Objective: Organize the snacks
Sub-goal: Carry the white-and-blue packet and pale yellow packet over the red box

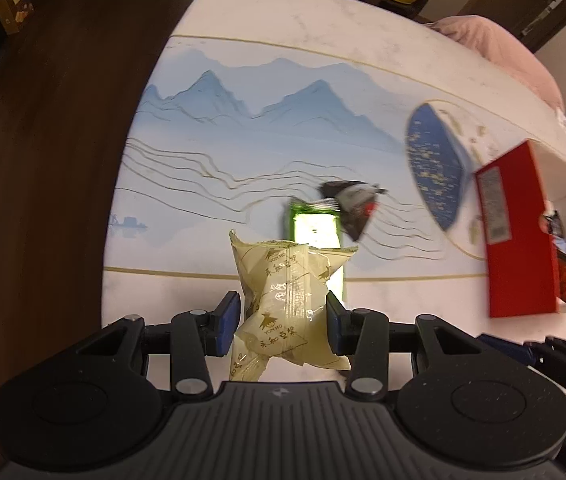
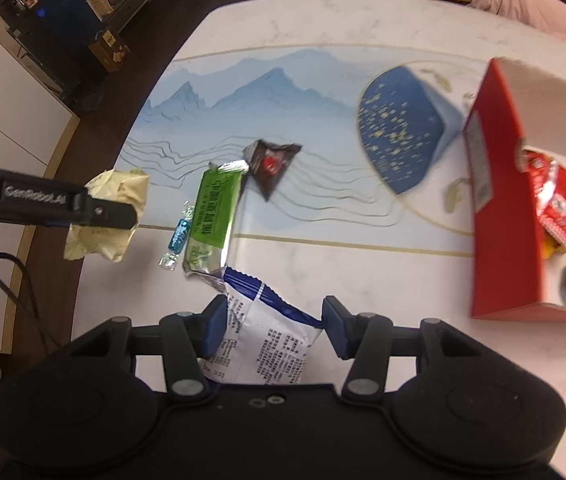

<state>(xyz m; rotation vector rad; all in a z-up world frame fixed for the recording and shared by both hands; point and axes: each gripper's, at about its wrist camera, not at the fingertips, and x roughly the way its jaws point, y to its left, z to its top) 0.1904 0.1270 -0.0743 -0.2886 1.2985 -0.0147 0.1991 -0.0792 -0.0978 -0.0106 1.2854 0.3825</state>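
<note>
Red box (image 2: 499,216) cut off right; green packet (image 1: 315,236) partly hidden.

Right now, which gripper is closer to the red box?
Right. The right gripper, holding a blue-and-white packet, sits just left of the red box. The left gripper, holding a yellow packet, is farther left, beyond the loose snacks.

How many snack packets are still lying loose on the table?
3: green packet, small blue candy beside it, dark triangular packet behind. More may be hidden under the hand-held grippers.
</note>
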